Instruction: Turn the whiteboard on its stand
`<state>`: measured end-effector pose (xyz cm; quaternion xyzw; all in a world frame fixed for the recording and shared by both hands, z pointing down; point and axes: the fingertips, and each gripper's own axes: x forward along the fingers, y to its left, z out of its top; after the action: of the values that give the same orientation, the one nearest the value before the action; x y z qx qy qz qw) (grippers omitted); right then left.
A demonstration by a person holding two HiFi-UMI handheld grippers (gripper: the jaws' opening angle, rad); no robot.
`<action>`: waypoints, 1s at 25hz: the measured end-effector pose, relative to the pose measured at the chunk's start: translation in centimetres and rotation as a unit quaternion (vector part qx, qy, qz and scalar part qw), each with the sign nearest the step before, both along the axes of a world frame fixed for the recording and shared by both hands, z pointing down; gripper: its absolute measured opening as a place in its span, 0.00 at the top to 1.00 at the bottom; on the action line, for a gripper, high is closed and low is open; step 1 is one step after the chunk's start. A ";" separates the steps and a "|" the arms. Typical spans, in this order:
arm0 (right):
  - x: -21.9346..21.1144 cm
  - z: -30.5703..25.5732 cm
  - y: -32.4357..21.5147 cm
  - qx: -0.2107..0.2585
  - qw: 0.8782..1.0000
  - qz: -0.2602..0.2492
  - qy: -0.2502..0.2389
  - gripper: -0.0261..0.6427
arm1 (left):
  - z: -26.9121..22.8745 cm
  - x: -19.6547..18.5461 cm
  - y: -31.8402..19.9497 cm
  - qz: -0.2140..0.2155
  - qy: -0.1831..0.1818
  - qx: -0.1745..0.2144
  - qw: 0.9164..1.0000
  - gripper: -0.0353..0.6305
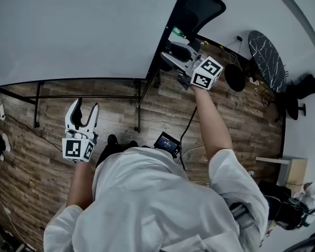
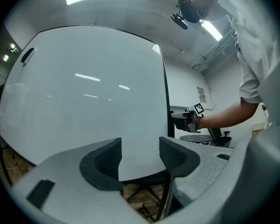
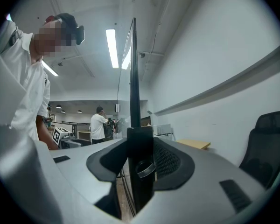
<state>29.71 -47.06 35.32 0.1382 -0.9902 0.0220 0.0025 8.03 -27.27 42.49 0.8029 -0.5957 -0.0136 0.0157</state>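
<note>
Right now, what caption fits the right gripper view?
Right gripper clamps the whiteboard by its black side edge, board seen edge-on.

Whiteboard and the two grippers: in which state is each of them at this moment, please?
whiteboard: stands upright, held at one side edge.
right gripper: shut on the whiteboard's black edge frame.
left gripper: open, nothing between its jaws, facing the board's white face.

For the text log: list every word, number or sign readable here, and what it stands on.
No text can be read.
Whiteboard: blank.
Wall sign: too small to read.
Small screen: too small to read.
Left marker cube, right marker cube: square patterns, no letters.
</note>
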 end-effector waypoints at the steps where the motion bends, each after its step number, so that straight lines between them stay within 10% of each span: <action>1: 0.3 0.1 0.1 -0.001 1.000 0.002 -0.001 0.71 | 0.1 0.1 0.1 -0.001 0.002 0.001 1.000 0.58; 17: 3.2 0.0 0.8 0.020 0.999 0.029 0.008 0.71 | -0.4 1.4 2.5 -0.007 0.005 0.010 1.000 0.58; 25: 8.6 -2.3 2.4 0.056 0.988 0.130 -0.058 0.65 | -0.2 2.1 3.1 -0.002 0.004 0.011 1.000 0.58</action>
<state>38.26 -44.65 33.07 0.2641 -0.9620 -0.0256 -0.0652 10.11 -24.13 42.28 0.8020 -0.5968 -0.0239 0.0091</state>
